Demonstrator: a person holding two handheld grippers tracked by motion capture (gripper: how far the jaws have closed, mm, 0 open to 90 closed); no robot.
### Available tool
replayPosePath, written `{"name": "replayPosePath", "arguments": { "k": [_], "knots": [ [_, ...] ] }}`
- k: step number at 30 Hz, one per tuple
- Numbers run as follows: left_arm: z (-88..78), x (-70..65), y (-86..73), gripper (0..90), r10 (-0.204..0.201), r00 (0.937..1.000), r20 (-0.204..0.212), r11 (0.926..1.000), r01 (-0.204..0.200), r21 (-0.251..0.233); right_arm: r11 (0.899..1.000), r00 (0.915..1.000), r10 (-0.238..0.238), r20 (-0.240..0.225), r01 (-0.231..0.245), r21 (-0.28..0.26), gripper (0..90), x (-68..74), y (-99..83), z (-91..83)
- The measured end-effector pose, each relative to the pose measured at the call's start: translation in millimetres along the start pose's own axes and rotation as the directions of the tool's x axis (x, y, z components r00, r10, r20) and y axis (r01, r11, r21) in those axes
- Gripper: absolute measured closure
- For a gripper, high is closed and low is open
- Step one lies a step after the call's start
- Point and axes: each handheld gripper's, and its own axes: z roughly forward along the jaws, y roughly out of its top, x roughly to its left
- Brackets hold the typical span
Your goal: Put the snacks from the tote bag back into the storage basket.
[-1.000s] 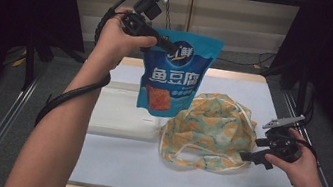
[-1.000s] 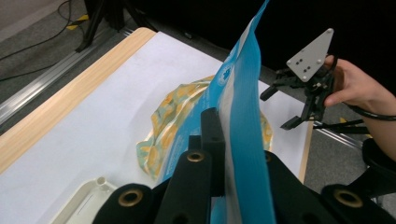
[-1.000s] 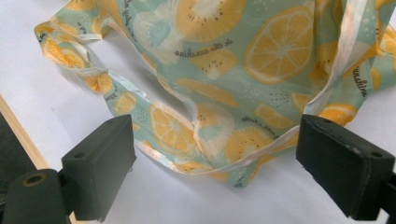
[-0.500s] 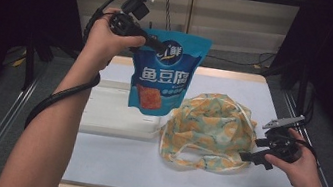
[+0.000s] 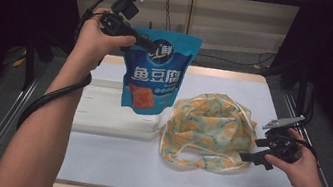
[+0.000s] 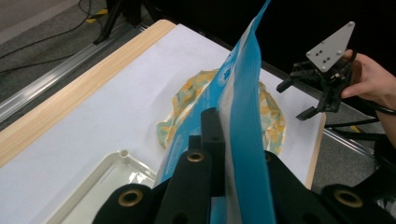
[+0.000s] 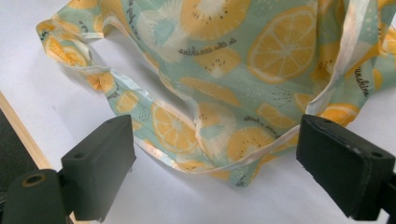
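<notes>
The left tool (image 5: 144, 43) pinches the blue snack pouch (image 5: 154, 79) by its top corner, so it hangs clear above the counter (image 5: 107, 165). The right tool (image 5: 259, 151) waits open beside the citrus-print tote bag (image 5: 211, 131), ready for its handle.

One camera sits high above the near edge of the table (image 5: 201, 180) and looks forward and down. One rides on the left gripper (image 5: 154, 46), up in the air, looking down toward the table's right edge. One rides on the right gripper (image 7: 215, 163), very close to the fruit-print bag (image 7: 243, 70). All three see this bag.
</notes>
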Motion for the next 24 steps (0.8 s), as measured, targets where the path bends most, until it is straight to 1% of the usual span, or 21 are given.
{"name": "replayPosePath", "arguments": {
  "k": [2, 3, 5, 7, 8, 9, 10, 14, 15, 18, 21, 22, 24],
  "knots": [
    [-0.7, 1.7, -2.8, 90.0, 0.001, 1.0000, 0.000, 1.0000, -0.001, 0.005, 1.000, 1.0000, 0.000, 0.001, 0.000, 0.000, 11.2, 0.1, 0.2, 0.0],
    [-0.4, 2.1, -4.3, 90.0, -0.008, 1.0000, -0.003, 1.0000, 0.008, 0.001, 1.000, 1.0000, 0.004, 0.001, -0.004, 0.001, 11.2, 0.4, 0.4, 0.0],
    [0.2, 3.4, -6.8, 90.0, -0.008, 0.9999, -0.007, 1.0000, 0.008, 0.005, 1.000, 1.0000, 0.008, 0.002, -0.008, 0.002, 11.2, 0.8, 0.5, -0.1],
    [0.5, 5.3, -9.3, 90.0, -0.006, 1.0000, -0.002, 0.9999, 0.006, 0.014, 1.000, 1.0000, 0.005, 0.002, -0.005, 0.003, 11.2, 0.6, 0.4, -0.3],
    [0.8, 5.4, -10.6, 90.0, -0.018, 0.9998, -0.007, 0.9998, 0.018, 0.009, 1.000, 1.0000, 0.000, 0.001, 0.000, -0.002, 11.2, 0.3, 0.3, -0.1],
    [1.3, 6.4, -12.1, 90.0, -0.020, 0.9998, -0.005, 0.9998, 0.020, 0.009, 1.000, 1.0000, 0.005, -0.002, -0.005, -0.003, 11.2, 0.3, 0.1, -0.2],
    [1.3, 7.2, -12.9, 90.0, -0.012, 0.9999, -0.004, 0.9998, 0.012, 0.013, 1.000, 1.0000, 0.006, -0.004, -0.006, -0.001, 11.2, 0.2, 0.0, -0.4],
    [2.2, 8.9, -16.7, 90.0, -0.021, 0.9997, -0.011, 0.9997, 0.021, 0.013, 1.000, 1.0000, 0.005, -0.001, -0.005, -0.003, 11.2, -0.2, -0.2, 0.0],
    [2.3, 10.3, -17.6, 90.0, -0.016, 0.9999, -0.005, 0.9997, 0.016, 0.017, 1.000, 1.0000, 0.005, -0.001, -0.005, -0.002, 11.2, -0.2, -0.2, 0.0],
    [4.2, 11.5, -20.7, 90.0, -0.022, 0.9998, -0.004, 0.9995, 0.022, 0.022, 1.000, 0.9999, 0.013, -0.002, -0.013, 0.002, 11.2, 0.8, 0.0, -0.7],
    [6.2, 14.2, -24.6, 90.0, -0.024, 0.9997, -0.005, 0.9994, 0.024, 0.027, 1.000, 1.0000, 0.002, -0.001, -0.002, -0.004, 11.2, -0.1, -0.3, -0.5],
    [6.5, 14.8, -25.7, 90.0, -0.023, 0.9997, -0.012, 0.9993, 0.023, 0.031, 1.000, 1.0000, 0.006, -0.001, -0.006, -0.002, 11.2, 0.1, -0.4, -0.5],
    [8.3, 15.5, -28.4, 90.0, -0.039, 0.9992, -0.007, 0.9989, 0.039, 0.027, 1.000, 1.0000, 0.005, -0.002, -0.005, -0.002, 11.2, 0.0, -0.5, -0.6]
  ]
}}
